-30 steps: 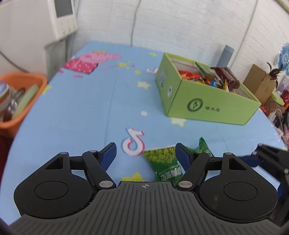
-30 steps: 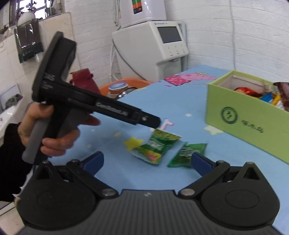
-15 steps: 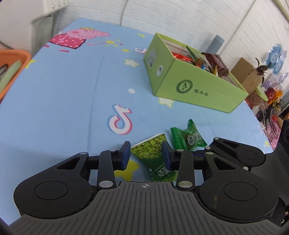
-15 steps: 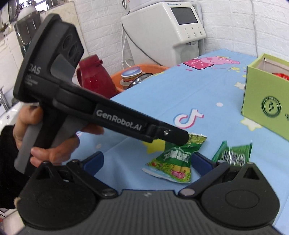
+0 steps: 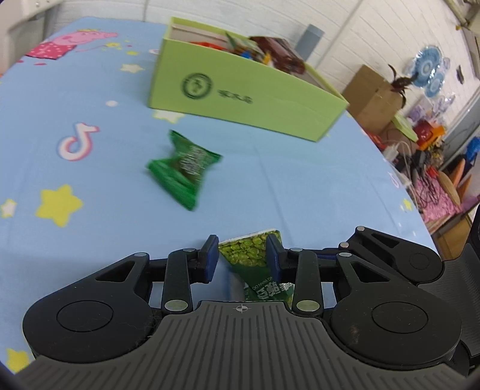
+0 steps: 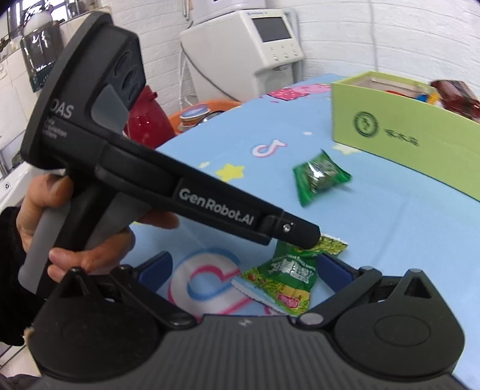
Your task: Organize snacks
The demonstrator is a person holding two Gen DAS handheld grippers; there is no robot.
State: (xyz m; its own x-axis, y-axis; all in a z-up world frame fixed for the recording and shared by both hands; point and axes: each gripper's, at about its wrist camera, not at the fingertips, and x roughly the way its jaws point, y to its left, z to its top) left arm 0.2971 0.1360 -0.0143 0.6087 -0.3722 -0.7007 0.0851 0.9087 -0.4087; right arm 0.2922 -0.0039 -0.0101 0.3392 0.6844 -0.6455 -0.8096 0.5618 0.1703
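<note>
Your left gripper (image 5: 241, 258) is closing its jaws on the green pea packet (image 5: 255, 255), which is between the blue pads, at the near side of the blue cartoon tablecloth (image 5: 90, 90). Your right gripper (image 6: 243, 267) stays spread wide, with nothing in it. The dark green packet (image 5: 183, 168) lies farther, before the green box (image 5: 240, 93). White brick wall (image 5: 360, 24) behind; cardboard box (image 5: 372, 99) at the right.

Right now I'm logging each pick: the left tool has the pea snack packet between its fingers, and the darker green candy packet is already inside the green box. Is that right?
Not quite. The left tool does have the pea snack packet between its closing fingers, but the darker green candy packet lies on the blue tablecloth in front of the green box, as the left wrist view shows.
</note>
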